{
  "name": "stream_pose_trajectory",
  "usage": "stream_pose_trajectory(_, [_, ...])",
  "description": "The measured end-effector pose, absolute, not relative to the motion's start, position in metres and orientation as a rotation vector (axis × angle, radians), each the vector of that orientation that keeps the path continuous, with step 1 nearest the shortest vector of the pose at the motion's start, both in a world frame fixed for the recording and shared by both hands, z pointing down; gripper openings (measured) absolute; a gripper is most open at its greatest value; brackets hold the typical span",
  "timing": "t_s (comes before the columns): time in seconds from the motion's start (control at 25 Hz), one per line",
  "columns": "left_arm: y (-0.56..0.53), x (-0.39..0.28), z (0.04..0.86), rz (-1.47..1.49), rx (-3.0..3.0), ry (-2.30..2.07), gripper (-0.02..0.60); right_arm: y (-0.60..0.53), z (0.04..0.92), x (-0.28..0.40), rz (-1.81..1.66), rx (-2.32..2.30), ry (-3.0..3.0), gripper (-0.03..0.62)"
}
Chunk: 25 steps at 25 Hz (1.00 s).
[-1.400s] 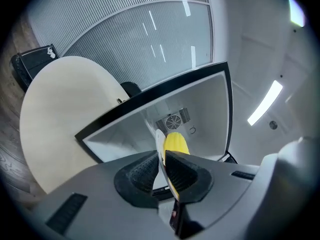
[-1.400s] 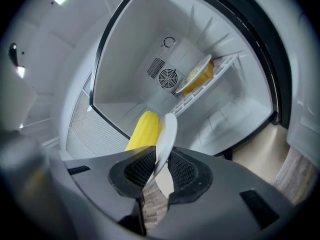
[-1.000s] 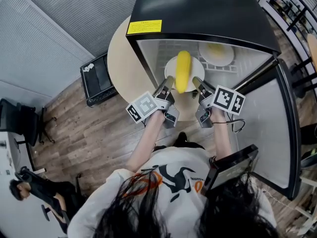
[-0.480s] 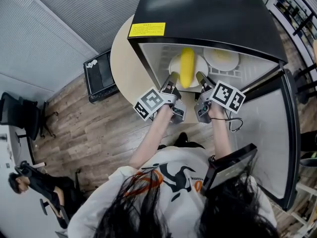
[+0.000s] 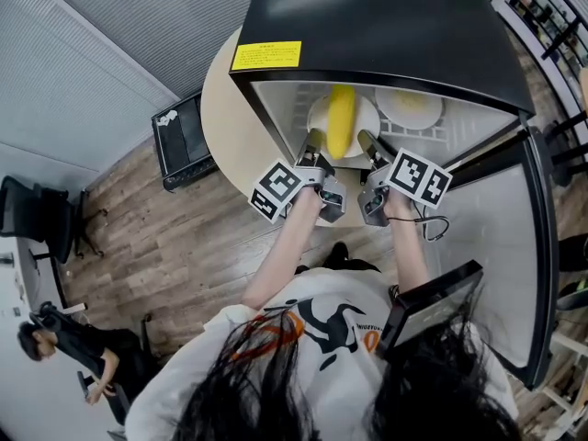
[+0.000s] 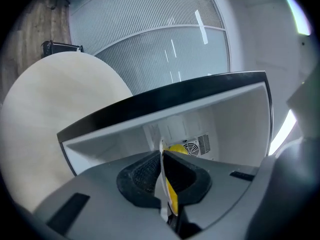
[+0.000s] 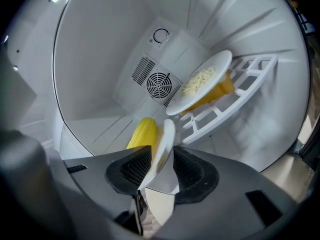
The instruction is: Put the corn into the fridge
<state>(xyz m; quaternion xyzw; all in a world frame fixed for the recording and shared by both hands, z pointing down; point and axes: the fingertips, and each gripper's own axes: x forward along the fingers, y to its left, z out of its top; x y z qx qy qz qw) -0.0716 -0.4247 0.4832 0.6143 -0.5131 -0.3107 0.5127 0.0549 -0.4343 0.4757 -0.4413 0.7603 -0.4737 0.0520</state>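
A yellow corn cob (image 5: 340, 119) lies on a white plate (image 5: 367, 118) inside the open fridge (image 5: 367, 16). My left gripper (image 5: 312, 141) is shut on the plate's left rim; the thin rim (image 6: 161, 170) stands pinched between its pads, with the corn (image 6: 178, 148) behind. My right gripper (image 5: 365, 141) is at the plate's right rim. Its jaws are opening: the rim (image 7: 165, 139) lies between them with a gap to the right pad. The corn (image 7: 142, 131) rests just beyond the right gripper (image 7: 159, 159).
A second plate (image 7: 200, 81) with pale food sits on a white rack (image 7: 235, 99) at the fridge's right, something orange beneath it. The fridge door (image 5: 514, 246) stands open to the right. The fridge stands on a round table (image 5: 225, 108); a black box (image 5: 184, 141) is on the floor.
Both grippers have carried the plate with the corn further into the fridge, so the plate now lies deeper under the fridge's top edge.
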Motion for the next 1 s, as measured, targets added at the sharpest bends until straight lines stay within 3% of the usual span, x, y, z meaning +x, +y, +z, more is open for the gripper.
stream_pose_trajectory(0.32, [-0.428,-0.083,0.489,-0.794,1.439,-1.276,0.023,-0.415,0.479,0.086,-1.386,-1.450,2.258,0.140])
stream_pose_trajectory(0.64, [-0.432,-0.083,0.483,-0.793,1.481,-1.296,0.023,-0.389,0.480,0.032,-1.417,-1.251,2.438,0.138])
stream_pose_trajectory(0.84, [-0.434,-0.072,0.472,-0.720,1.586,-1.283,0.025,-0.396,0.474,0.032,-1.377,-1.277,2.438,0.080])
stream_pose_trajectory(0.92, [-0.434,-0.061,0.465,-0.654,1.684,-1.246,0.066,-0.399,0.472,0.040,-1.372,-1.290,2.405,0.077])
stream_pose_trajectory(1.0, [-0.431,-0.056,0.459,-0.584,1.774,-1.205,0.146,-0.403,0.471,0.042,-1.365,-1.311,2.370,0.068])
